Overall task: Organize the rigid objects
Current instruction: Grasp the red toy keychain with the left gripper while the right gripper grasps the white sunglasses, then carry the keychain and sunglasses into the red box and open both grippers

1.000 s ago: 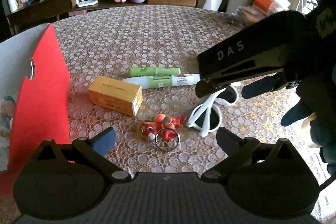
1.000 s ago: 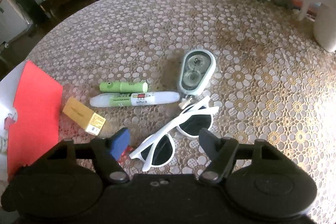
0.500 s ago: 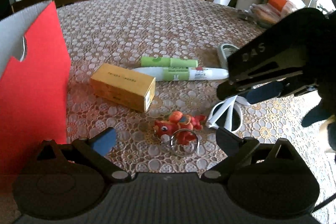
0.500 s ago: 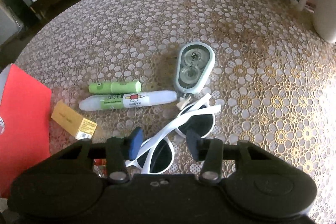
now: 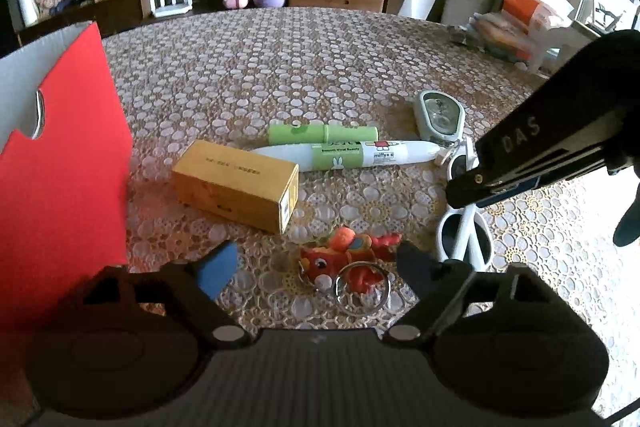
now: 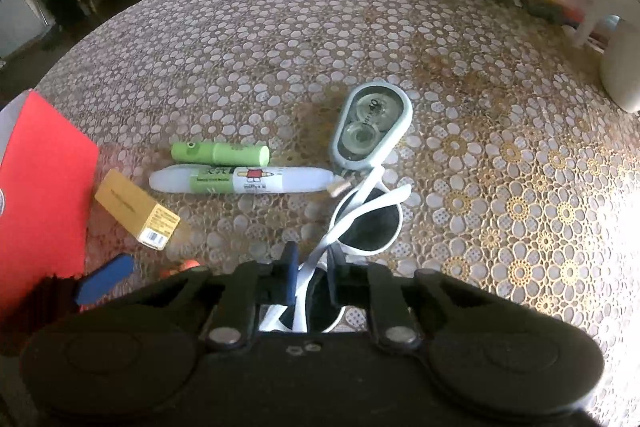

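White sunglasses [image 6: 366, 217] lie on the patterned table; my right gripper [image 6: 314, 273] is shut on their frame near the bridge. In the left wrist view the sunglasses [image 5: 464, 231] sit under the right gripper's body [image 5: 540, 155]. My left gripper [image 5: 316, 263] is open, just above a red toy keychain with a metal ring [image 5: 348, 261]. A yellow box [image 5: 236, 179], a green tube [image 5: 322, 134], a white-green tube [image 5: 344, 155] and a grey tape dispenser [image 5: 438, 115] lie beyond.
A red-lined cardboard box [image 5: 60, 163] stands at the left, also in the right wrist view [image 6: 40, 203]. A white spray bottle [image 6: 618, 67] and bags stand at the table's far right. A sideboard with ornaments runs behind the table [image 5: 280, 75].
My right gripper has lowered and closed its fingers onto the sunglasses. My left gripper has moved a little closer to the keychain and stayed open.
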`<state>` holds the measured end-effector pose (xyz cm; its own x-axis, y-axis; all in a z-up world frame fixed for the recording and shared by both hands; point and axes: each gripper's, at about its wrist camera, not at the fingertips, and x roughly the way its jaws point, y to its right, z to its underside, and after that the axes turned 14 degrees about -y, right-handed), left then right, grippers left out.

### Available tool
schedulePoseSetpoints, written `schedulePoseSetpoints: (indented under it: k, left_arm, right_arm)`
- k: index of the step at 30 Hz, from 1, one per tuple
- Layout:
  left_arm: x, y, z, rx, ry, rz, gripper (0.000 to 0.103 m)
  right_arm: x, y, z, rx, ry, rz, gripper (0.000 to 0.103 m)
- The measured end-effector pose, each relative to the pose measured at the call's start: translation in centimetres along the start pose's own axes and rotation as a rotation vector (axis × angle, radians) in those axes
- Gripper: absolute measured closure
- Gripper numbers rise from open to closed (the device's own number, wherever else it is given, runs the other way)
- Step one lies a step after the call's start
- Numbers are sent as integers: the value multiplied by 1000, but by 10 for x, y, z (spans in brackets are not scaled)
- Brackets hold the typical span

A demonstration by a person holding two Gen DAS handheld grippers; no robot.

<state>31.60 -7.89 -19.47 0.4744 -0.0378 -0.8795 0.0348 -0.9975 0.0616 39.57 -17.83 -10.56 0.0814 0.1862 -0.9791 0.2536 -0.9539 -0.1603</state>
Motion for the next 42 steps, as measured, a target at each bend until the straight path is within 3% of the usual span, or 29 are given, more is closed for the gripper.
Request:
schedulePoseSetpoints:
  k: [7, 19, 28, 42]
  left_arm:
    - [-3, 12, 5, 77, 20, 2, 51]
    - [-17, 10, 8, 51, -12, 22, 52]
    - [-54, 8, 14, 38, -15, 81, 52]
    - [-135, -21, 20, 15, 27, 132, 52]
  right_arm:
    - [-3, 6, 6, 5, 7, -18, 93]
    - [-22, 14, 25, 34, 39, -70, 97]
    - [-53, 15, 50, 44, 83, -113, 97]
    - [-116, -35, 87, -50, 154, -160, 97]
